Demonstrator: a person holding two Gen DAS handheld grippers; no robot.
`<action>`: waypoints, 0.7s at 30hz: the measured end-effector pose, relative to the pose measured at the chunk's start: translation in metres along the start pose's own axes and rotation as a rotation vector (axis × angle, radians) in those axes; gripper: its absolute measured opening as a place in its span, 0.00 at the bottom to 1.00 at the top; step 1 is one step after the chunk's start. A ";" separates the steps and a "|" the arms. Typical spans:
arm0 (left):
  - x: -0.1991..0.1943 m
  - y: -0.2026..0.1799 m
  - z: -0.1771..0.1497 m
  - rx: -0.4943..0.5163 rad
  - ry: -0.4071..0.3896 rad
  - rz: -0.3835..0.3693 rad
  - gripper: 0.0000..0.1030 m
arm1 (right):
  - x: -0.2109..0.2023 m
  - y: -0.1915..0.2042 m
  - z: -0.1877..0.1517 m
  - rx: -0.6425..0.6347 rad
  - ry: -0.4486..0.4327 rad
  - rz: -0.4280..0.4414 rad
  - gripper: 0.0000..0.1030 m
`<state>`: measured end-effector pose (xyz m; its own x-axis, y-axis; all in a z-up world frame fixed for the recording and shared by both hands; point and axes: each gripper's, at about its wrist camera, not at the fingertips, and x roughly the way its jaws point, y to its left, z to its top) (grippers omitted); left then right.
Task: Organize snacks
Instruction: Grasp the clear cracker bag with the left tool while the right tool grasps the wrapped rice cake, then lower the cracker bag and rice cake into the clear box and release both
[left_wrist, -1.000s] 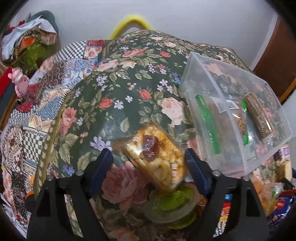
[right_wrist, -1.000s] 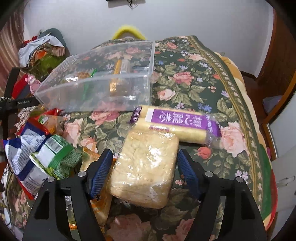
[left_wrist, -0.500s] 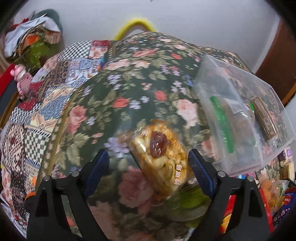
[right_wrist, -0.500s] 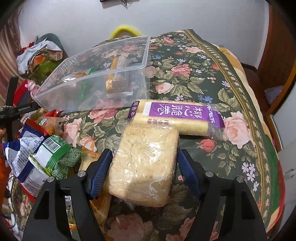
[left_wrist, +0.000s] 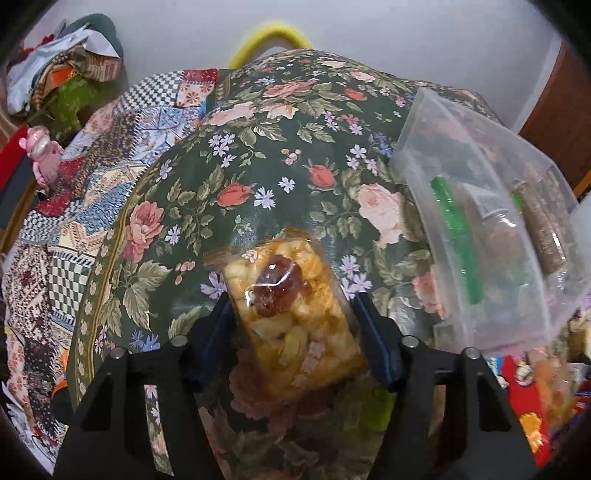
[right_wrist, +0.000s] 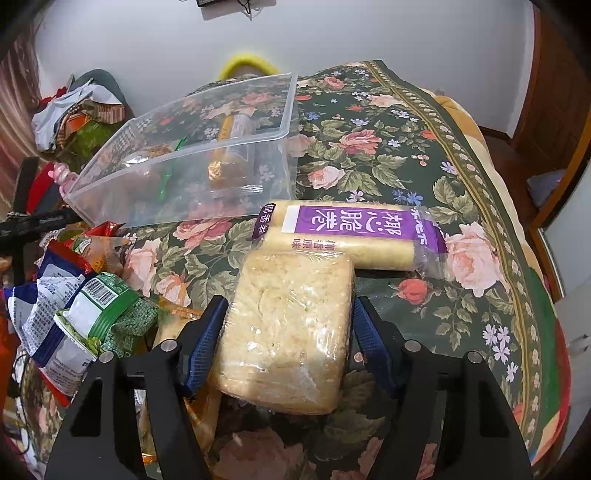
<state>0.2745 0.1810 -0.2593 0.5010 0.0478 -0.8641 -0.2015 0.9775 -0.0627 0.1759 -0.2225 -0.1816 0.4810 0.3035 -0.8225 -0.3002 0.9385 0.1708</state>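
Observation:
My left gripper (left_wrist: 291, 325) is shut on a clear-wrapped caramel puffed snack with a dark date on top (left_wrist: 291, 314) and holds it above the floral cloth. A clear plastic bin (left_wrist: 491, 236) with a green stick and brown packets stands to its right. My right gripper (right_wrist: 288, 325) is shut on a pale rice-crisp block in clear wrap (right_wrist: 288, 332). A purple-labelled cream roll pack (right_wrist: 351, 232) lies just beyond it. The same bin (right_wrist: 192, 155) stands farther back on the left.
A pile of snack bags (right_wrist: 70, 306) lies at the left of the right wrist view. Bright packets (left_wrist: 535, 398) lie under the bin's near end in the left wrist view. A patchwork quilt (left_wrist: 74, 221) and a clothes heap (left_wrist: 62, 85) are at the left.
My left gripper has closed on the date snack and lifted it off the green cup. My right gripper has closed a little on the rice-crisp block and raised it slightly.

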 end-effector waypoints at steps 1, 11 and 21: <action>0.000 0.000 0.000 0.002 -0.005 0.007 0.53 | 0.000 0.000 0.000 -0.003 -0.003 -0.002 0.61; -0.036 0.005 0.000 0.018 -0.064 0.001 0.43 | -0.010 0.003 -0.001 -0.015 -0.027 -0.006 0.52; -0.103 -0.010 0.010 0.025 -0.163 -0.055 0.43 | -0.040 0.008 0.008 -0.015 -0.103 0.024 0.52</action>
<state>0.2338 0.1687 -0.1649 0.6406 0.0249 -0.7674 -0.1502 0.9842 -0.0934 0.1609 -0.2259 -0.1431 0.5556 0.3416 -0.7580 -0.3244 0.9285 0.1806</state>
